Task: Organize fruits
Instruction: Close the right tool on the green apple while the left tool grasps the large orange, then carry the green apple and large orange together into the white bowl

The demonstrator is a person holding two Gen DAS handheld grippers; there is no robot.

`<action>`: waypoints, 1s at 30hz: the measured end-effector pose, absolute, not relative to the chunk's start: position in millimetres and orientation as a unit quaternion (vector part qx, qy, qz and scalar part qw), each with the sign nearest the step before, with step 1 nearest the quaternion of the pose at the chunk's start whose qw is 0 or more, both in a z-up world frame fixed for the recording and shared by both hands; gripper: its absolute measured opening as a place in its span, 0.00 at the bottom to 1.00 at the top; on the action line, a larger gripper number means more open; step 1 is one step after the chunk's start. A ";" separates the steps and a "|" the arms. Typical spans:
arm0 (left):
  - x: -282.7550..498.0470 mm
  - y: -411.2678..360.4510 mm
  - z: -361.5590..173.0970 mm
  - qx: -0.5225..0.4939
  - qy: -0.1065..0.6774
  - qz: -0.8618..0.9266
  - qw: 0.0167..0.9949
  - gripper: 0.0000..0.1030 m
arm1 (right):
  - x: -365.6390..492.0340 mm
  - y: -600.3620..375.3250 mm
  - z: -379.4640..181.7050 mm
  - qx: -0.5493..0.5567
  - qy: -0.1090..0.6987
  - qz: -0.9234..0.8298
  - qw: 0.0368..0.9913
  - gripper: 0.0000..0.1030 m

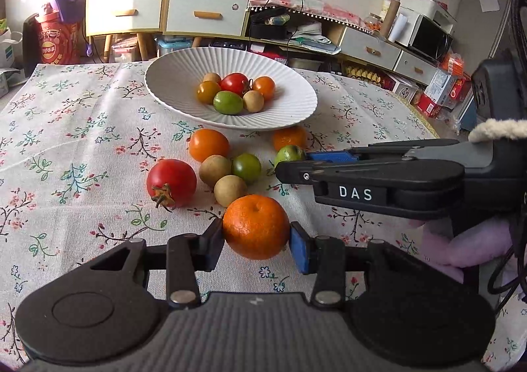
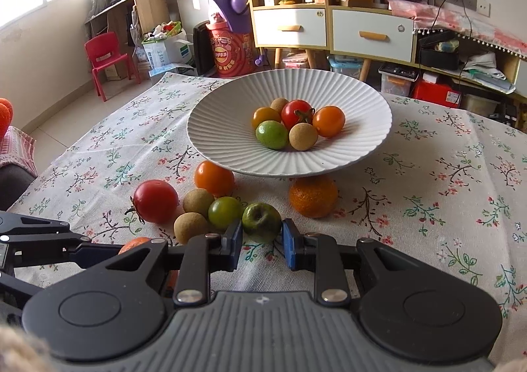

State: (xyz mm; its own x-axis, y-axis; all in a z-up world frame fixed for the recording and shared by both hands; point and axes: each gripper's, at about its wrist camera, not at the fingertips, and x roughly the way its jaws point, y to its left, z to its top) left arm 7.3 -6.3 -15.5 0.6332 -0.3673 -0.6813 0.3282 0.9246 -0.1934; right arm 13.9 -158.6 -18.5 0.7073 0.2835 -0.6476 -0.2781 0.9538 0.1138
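My left gripper (image 1: 257, 242) is shut on a large orange mandarin (image 1: 255, 227), which sits on the flowered cloth between its blue pads. My right gripper (image 2: 262, 240) is shut on a small green fruit (image 2: 262, 222) that also rests on the cloth. From the side, the right gripper (image 1: 293, 162) shows with that green fruit (image 1: 290, 154) at its tips. Behind stands a white ribbed plate (image 1: 171, 85) (image 2: 224, 141) holding several small fruits. Loose before it lie a red tomato (image 2: 155, 200), an orange tomato (image 2: 214, 178), two brown longans, a green tomato (image 2: 225, 212) and another mandarin (image 2: 313, 195).
The table under the flowered cloth (image 1: 82, 141) ends at the far side behind the plate. Beyond it are yellow-and-white drawer cabinets (image 2: 329, 29), a red child's chair (image 2: 105, 59) and clutter. A fleece cuff (image 1: 497, 129) shows on the hand with the right gripper.
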 end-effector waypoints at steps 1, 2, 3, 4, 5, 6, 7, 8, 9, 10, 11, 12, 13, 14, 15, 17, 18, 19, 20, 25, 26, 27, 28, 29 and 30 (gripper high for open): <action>8.2 -5.5 -13.8 -0.025 0.382 -0.191 0.904 0.45 | 12.1 -159.5 -16.7 0.007 0.351 0.151 0.924 0.23; 10.4 -4.2 -11.7 -0.027 0.380 -0.187 0.905 0.45 | 10.5 -161.0 -14.7 0.011 0.350 0.150 0.925 0.23; 12.1 -2.1 -9.4 -0.031 0.378 -0.184 0.907 0.45 | 8.7 -162.2 -13.1 0.014 0.349 0.148 0.925 0.23; 13.9 -0.2 -7.3 -0.034 0.375 -0.180 0.909 0.45 | 6.9 -163.7 -11.3 0.018 0.348 0.146 0.926 0.23; 15.7 1.8 -5.2 -0.038 0.372 -0.177 0.910 0.45 | 5.2 -165.6 -9.2 0.024 0.347 0.142 0.927 0.23; 18.1 4.1 -2.9 -0.042 0.369 -0.173 0.912 0.45 | 3.0 -167.5 -6.7 0.030 0.346 0.139 0.928 0.23; 19.5 5.7 -1.3 -0.045 0.367 -0.171 0.913 0.45 | 1.7 -169.1 -4.5 0.034 0.343 0.138 0.928 0.23; 20.5 7.0 0.0 -0.048 0.365 -0.168 0.914 0.45 | 0.7 -170.2 -2.4 0.037 0.340 0.137 0.929 0.23; 21.6 8.3 1.4 -0.050 0.364 -0.166 0.915 0.45 | -0.6 -171.0 -0.4 0.039 0.337 0.136 0.931 0.23; 22.7 8.8 2.6 -0.051 0.363 -0.164 0.916 0.45 | -0.8 -171.9 1.7 0.040 0.333 0.135 0.932 0.23; 24.1 9.1 3.6 -0.052 0.363 -0.164 0.916 0.45 | -0.5 -173.1 4.1 0.042 0.329 0.135 0.934 0.23; 25.2 9.3 4.8 -0.051 0.361 -0.164 0.917 0.45 | 0.1 -173.2 5.9 0.045 0.325 0.134 0.935 0.23; 26.1 9.1 5.6 -0.051 0.359 -0.164 0.918 0.45 | 1.1 -173.8 7.2 0.047 0.323 0.133 0.936 0.23; 27.3 8.9 6.5 -0.049 0.356 -0.162 0.919 0.45 | 2.1 -174.2 8.2 0.049 0.321 0.133 0.937 0.23; 29.0 8.7 7.7 -0.046 0.352 -0.162 0.921 0.45 | 3.5 -174.5 8.8 0.049 0.318 0.131 0.938 0.23; 31.0 8.0 9.6 -0.041 0.344 -0.162 0.924 0.45 | 5.8 -174.7 9.2 0.048 0.315 0.129 0.939 0.23; 31.7 8.0 10.6 -0.040 0.341 -0.162 0.925 0.45 | 6.7 -174.9 8.8 0.047 0.314 0.129 0.939 0.23; 32.3 8.4 11.3 -0.041 0.339 -0.164 0.926 0.45 | 8.3 -175.1 8.7 0.046 0.314 0.129 0.939 0.23; 34.4 9.3 12.3 -0.046 0.337 -0.168 0.925 0.45 | 9.4 -175.8 8.3 0.046 0.315 0.128 0.939 0.23; 47.1 8.6 17.4 -0.042 0.334 -0.169 0.926 0.45 | 16.4 -182.6 10.5 0.055 0.316 0.126 0.939 0.23; 52.6 8.5 17.9 -0.041 0.336 -0.165 0.927 0.45 | 17.8 -184.9 11.7 0.055 0.315 0.124 0.939 0.23; 58.1 8.8 18.2 -0.045 0.338 -0.161 0.926 0.45 | 20.6 -185.8 12.9 0.054 0.314 0.123 0.940 0.23; 62.6 8.9 18.4 -0.048 0.341 -0.158 0.925 0.45 | 23.8 -186.5 14.5 0.052 0.314 0.121 0.940 0.23; 68.7 8.5 18.8 -0.052 0.344 -0.155 0.925 0.45 | 27.2 -186.8 15.8 0.049 0.313 0.117 0.941 0.23; 74.8 7.6 19.1 -0.053 0.346 -0.153 0.924 0.45 | 30.9 -187.1 17.0 0.043 0.312 0.113 0.942 0.23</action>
State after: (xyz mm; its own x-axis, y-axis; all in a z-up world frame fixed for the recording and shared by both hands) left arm 74.8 7.6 19.1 0.7139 -0.3196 -0.6230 0.2465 0.9475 -0.2037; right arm 30.9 -187.1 17.0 0.7801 0.2394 -0.5781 -0.1856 0.9709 0.1515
